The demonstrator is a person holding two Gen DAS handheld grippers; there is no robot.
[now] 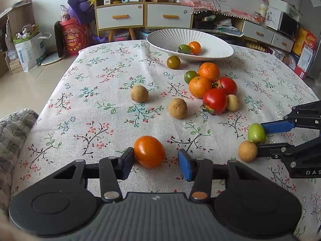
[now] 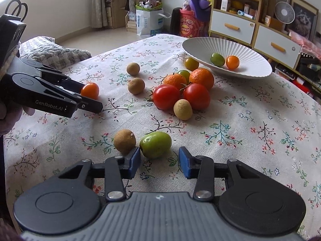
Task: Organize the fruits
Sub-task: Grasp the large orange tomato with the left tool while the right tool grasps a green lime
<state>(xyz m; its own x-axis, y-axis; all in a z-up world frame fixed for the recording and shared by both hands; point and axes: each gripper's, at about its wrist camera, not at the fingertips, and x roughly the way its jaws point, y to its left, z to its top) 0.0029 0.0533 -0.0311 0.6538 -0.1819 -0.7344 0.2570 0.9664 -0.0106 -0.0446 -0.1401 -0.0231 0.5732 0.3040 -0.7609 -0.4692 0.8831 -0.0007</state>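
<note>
**Two grippers bracket small fruits on flowered desk**

My left gripper (image 1: 156,160) sits low over the desk (image 1: 96,108), which is covered with a floral cloth. Its jaws are partly spread around a glossy orange cherry tomato (image 1: 149,151). The left pad (image 1: 128,159) touches the tomato's skin, while the blue-faced right pad (image 1: 184,164) stands clear of it, so nothing is pinched. The tomato rests on the cloth near the desk's front edge.

My right gripper (image 2: 159,158) is likewise partly spread around a smooth green oval fruit (image 2: 155,144). The left pad (image 2: 134,157) meets it and the right pad (image 2: 183,160) is apart from it. A rough brown round longan (image 2: 124,141) lies touching the green fruit just outside the left pad.

Farther back is a close cluster: two orange mandarins (image 1: 209,71) (image 1: 200,86), two red tomatoes (image 1: 225,86) (image 1: 214,101), a pale longan (image 1: 232,102) and a small green tomato (image 1: 190,76). Two more longans (image 1: 139,93) (image 1: 177,108) lie apart to their left. An olive-coloured tomato (image 1: 173,62) sits just beside the wide white ribbed bowl (image 1: 170,38) at the far side. The bowl holds one green fruit (image 1: 184,48) and one orange tomato (image 1: 194,47), side by side.
</note>
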